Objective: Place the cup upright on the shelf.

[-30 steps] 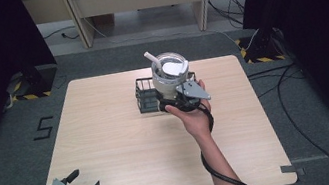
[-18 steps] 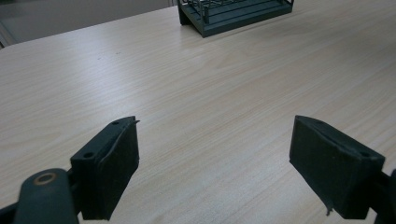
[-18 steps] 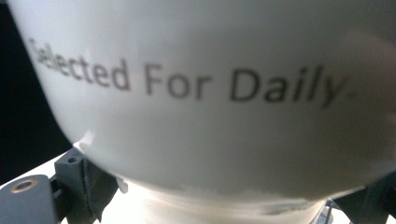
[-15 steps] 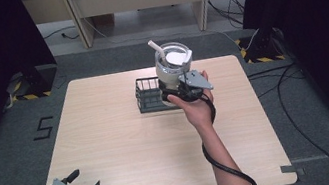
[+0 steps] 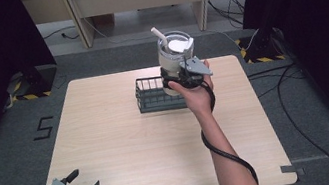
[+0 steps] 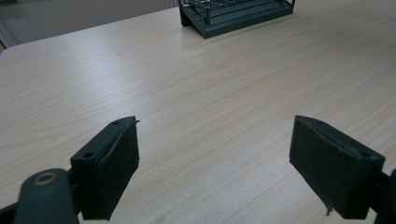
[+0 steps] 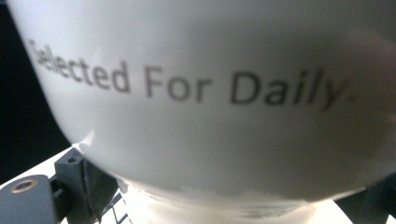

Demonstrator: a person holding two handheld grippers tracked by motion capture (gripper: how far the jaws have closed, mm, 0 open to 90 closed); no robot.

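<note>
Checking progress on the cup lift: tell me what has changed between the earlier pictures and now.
The right hand-held gripper, shut on the white cup, has carried it up and toward the table's far right, clear of the black wire rack. The rack stayed put, and the left hand-held gripper kept still and open at the near left corner.

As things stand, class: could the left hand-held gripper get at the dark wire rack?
Probably yes: the left hand-held gripper is open, and bare table lies between it and the rack.
</note>
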